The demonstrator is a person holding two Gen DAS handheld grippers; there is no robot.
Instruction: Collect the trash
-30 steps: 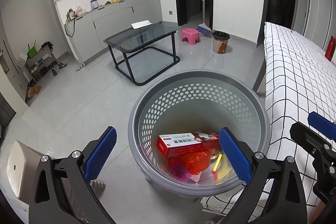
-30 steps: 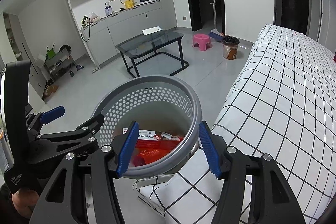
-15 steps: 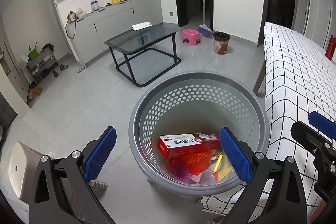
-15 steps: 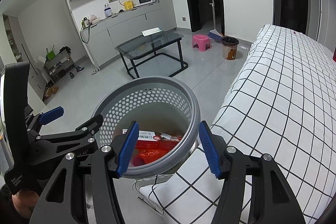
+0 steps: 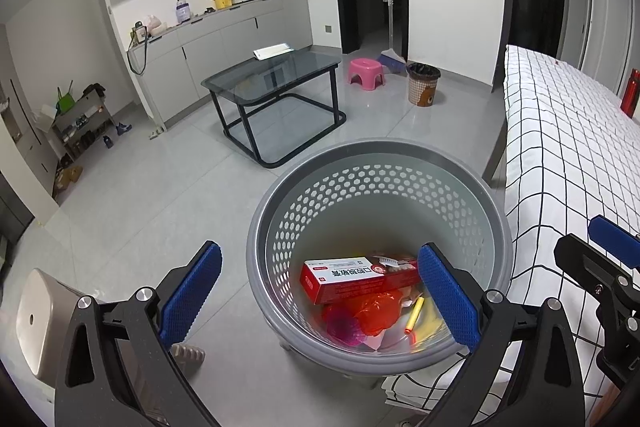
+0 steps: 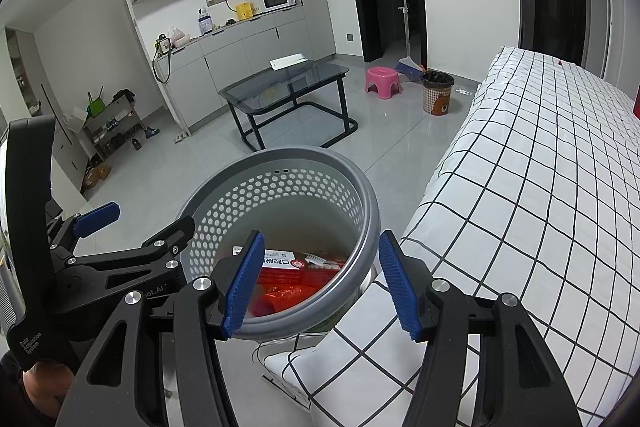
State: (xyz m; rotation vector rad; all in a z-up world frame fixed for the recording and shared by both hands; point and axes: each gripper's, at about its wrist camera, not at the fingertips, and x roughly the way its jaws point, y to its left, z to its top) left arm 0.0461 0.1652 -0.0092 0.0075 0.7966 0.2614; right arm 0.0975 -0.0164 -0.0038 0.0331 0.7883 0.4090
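Both claws, left claw and right claw, spread wide, empty; red box flat in basket, long axis left-right.

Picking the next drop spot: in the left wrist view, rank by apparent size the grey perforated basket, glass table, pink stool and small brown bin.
1. grey perforated basket, nearest, so inflated
2. glass table
3-4. small brown bin and pink stool: look alike

Grey perforated basket stands upright on the floor beside the bed, holding a red box atop wrappers.
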